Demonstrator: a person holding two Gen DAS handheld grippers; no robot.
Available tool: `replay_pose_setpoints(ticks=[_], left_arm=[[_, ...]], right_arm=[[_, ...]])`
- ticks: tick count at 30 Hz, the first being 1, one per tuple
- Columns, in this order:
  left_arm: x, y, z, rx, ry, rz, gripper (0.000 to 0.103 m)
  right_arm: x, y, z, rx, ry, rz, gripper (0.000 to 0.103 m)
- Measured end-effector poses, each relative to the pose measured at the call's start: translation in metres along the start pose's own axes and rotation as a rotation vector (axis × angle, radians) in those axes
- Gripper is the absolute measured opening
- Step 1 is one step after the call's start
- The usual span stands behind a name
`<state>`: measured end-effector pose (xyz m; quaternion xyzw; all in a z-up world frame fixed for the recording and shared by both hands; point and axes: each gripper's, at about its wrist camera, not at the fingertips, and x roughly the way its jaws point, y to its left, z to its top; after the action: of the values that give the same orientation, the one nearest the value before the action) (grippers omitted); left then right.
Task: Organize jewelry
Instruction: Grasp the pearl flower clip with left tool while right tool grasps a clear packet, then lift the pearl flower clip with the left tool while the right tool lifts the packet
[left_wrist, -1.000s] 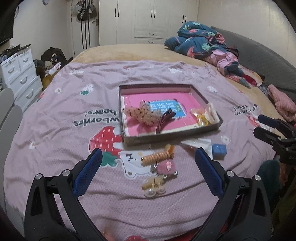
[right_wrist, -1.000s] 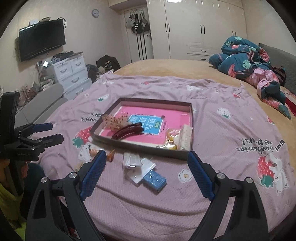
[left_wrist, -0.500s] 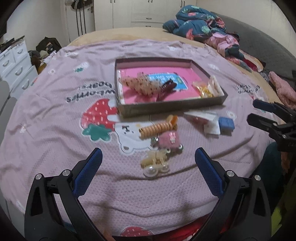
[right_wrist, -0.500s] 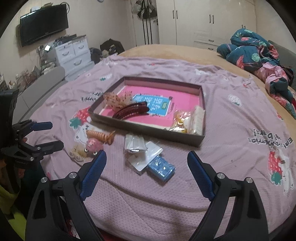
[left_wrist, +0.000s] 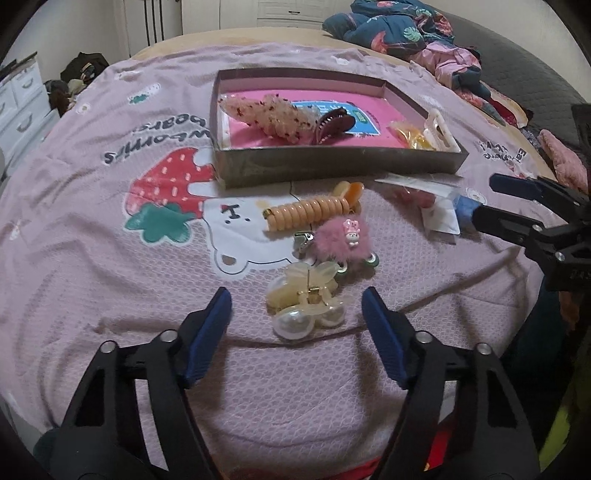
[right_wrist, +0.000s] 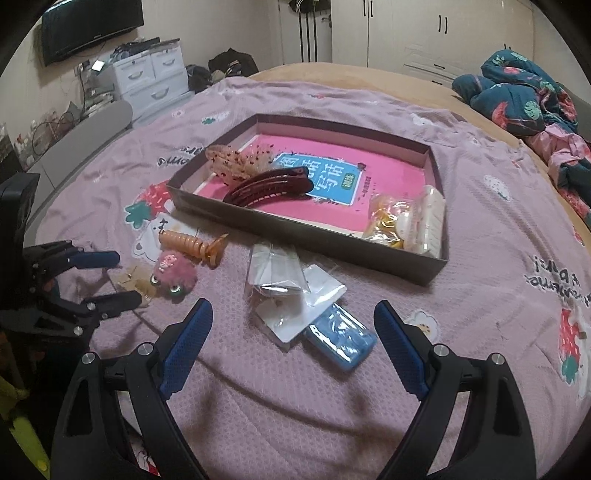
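Observation:
A shallow brown box with a pink floor sits on the pink bedspread; inside lie a speckled hair clip, a dark red claw clip and a white clip beside a yellow packet. In front of the box lie an orange coil clip, a fluffy pink clip, a cream pearl clip, clear packets and a blue case. My left gripper hangs just above the pearl clip, its jaws closing on either side without touching it. My right gripper stands open over the packets and blue case.
Crumpled floral bedding lies at the bed's far right. White drawers and a wall television stand to the left, wardrobes at the back. The bed's front edge runs just below both grippers.
Both grippers have sunk toward the bedspread and tipped downward. The left jaws have narrowed around the pearl clip. The right jaws stay wide.

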<state>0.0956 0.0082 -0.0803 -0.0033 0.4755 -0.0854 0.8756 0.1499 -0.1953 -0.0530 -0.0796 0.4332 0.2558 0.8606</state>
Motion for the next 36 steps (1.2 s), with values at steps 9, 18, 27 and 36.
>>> replay_pose_setpoints(ticks=[9,18,27,36], left_arm=[[0.007,0.006,0.002,-0.041,-0.008,-0.054,0.040],[0.005,0.009,0.002,-0.046,-0.009,-0.062,0.040],[-0.001,0.018,0.002,-0.081,-0.022,-0.058,0.040],[-0.016,0.027,0.004,-0.107,-0.054,-0.046,0.040]], right_arm=[[0.040,0.001,0.012,0.006,0.069,0.030,0.078],[0.051,0.005,0.023,-0.001,0.055,0.044,0.044],[0.044,0.006,0.020,0.012,0.027,0.064,0.040],[-0.001,0.003,0.010,0.059,-0.040,0.114,0.040]])
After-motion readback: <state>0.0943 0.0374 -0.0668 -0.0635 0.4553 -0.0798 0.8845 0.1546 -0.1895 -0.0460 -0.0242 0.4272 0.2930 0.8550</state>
